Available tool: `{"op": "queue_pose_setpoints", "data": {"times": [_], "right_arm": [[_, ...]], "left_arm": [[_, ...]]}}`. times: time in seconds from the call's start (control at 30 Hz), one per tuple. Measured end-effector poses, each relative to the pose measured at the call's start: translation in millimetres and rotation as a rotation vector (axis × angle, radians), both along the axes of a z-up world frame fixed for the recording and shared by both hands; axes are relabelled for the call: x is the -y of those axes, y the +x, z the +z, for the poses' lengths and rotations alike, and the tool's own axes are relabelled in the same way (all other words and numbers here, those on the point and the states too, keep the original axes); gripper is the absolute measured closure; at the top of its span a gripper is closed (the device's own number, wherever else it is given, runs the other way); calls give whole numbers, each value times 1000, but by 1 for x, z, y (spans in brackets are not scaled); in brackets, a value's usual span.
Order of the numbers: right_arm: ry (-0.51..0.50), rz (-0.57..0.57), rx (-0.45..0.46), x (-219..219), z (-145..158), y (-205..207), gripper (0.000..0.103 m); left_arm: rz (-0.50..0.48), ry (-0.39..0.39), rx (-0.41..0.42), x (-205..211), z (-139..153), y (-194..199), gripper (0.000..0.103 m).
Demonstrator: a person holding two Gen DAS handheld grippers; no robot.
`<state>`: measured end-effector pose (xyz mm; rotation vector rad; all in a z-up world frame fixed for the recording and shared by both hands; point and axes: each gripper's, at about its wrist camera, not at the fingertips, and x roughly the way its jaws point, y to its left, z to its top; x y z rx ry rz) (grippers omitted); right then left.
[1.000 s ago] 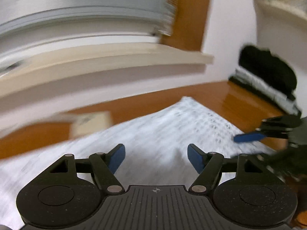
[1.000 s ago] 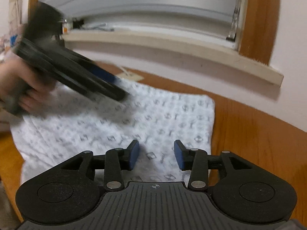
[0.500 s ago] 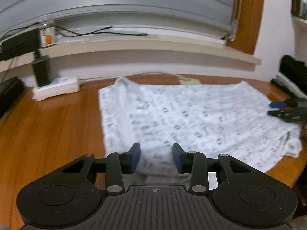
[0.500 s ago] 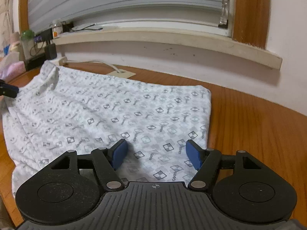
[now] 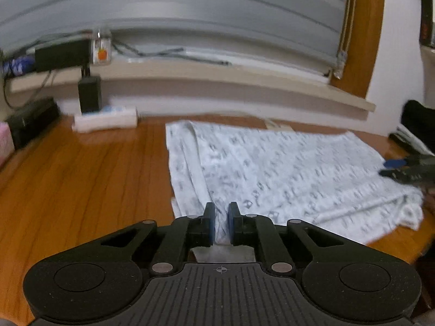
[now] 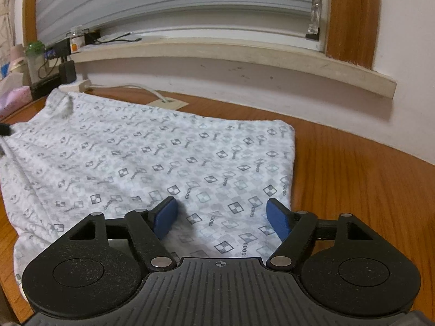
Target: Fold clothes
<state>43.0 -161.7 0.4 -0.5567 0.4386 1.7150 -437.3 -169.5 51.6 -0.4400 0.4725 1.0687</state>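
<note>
A white garment with a grey checker print [image 5: 277, 168] lies spread flat on the wooden table [image 5: 81, 179]. My left gripper [image 5: 220, 224] is shut on the garment's near edge at its left end, cloth pinched between the blue pads. The same garment [image 6: 152, 157] fills the right wrist view. My right gripper [image 6: 221, 217] is open, its blue pads just above the cloth near its right end. The right gripper also shows at the far right of the left wrist view [image 5: 405, 169].
A window sill [image 6: 244, 54] with a bottle [image 5: 102, 46], cables and a black adapter [image 5: 89, 92] runs along the back wall. A white power strip [image 5: 104, 121] lies on the table behind the garment. Dark folded items [image 5: 420, 125] sit at the far right.
My left gripper closed from open onto the garment's near left edge. My right gripper opened wider and stayed low over the right end.
</note>
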Motion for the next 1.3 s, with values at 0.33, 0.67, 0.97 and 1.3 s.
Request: {"op": "queue_pose_setpoints", "data": {"times": [0.33,0.67,0.97,1.3], "right_arm": [[1,0,0,0,-1,1,31],[1,2,2,0,-1,1,31],[3,4,6,0,-1,2,30],[-6,26,10,-2,-1,4,31]], "left_arm": [[-29,62,-84,-34,27,37,49],[21,42,-223,-101,7,57,99],[106,78,-203,-97,22,40,59],[-304,129,-268,-76,8,162,57]]}}
